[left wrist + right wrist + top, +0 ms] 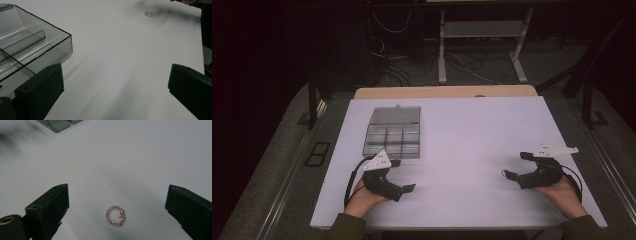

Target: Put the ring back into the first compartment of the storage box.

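A small ring of pink and gold beads [108,216] lies flat on the white tabletop [462,125], between the wide-apart jaws of my right gripper [117,195] and touching neither. In the high view the right gripper [515,165] rests at the table's right, open and pointing left. My left gripper [404,175] stands open near the front left, just in front of a clear grey compartment box [393,132] with its lid laid back. In the left gripper view, the left gripper [116,75] has nothing between its jaws, the box [37,42] is at the left and the bead ring [148,14] lies far off.
A corner of the box [60,125] shows at the top of the right gripper view. The white board lies on a wooden table whose far edge [447,92] shows behind it. Cables and desk legs [442,55] are on the floor beyond.
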Demonstrator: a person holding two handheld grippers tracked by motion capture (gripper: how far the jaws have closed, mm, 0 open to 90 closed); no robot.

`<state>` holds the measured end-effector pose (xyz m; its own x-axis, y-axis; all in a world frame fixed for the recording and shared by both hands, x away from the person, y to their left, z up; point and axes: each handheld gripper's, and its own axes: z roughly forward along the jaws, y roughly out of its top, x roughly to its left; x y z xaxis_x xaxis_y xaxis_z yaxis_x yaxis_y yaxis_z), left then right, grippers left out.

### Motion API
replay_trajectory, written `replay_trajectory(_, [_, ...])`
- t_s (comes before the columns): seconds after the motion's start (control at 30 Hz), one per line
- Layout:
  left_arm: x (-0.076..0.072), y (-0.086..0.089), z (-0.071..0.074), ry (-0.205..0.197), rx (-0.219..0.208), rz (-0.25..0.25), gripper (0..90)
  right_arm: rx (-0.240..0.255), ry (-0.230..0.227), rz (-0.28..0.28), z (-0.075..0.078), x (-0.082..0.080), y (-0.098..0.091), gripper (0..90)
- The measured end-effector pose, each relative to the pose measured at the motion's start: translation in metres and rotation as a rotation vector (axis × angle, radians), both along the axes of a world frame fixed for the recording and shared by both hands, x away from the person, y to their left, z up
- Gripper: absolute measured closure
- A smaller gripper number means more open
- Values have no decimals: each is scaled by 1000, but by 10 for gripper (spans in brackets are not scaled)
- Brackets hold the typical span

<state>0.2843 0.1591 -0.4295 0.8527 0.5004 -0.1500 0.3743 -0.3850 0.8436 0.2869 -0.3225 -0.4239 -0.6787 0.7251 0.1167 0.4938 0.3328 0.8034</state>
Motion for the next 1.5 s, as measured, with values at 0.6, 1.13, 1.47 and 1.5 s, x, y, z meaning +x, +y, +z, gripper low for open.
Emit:
replay_trajectory(0.6, [0, -1, -1, 3, 0, -2, 0, -37, 67, 16, -5, 18, -6, 388])
replay_trajectory(1.13, [0, 0, 0, -1, 0, -6, 0, -103, 143, 4, -12, 25, -3, 723])
replay_trajectory(1.47, [-1, 0, 0, -1, -5, -5, 0, -134, 190, 20, -17, 25, 2, 798])
replay_trajectory(1.5, [-1, 0, 0, -1, -5, -5, 0, -134, 190, 20, -17, 25, 2, 798])
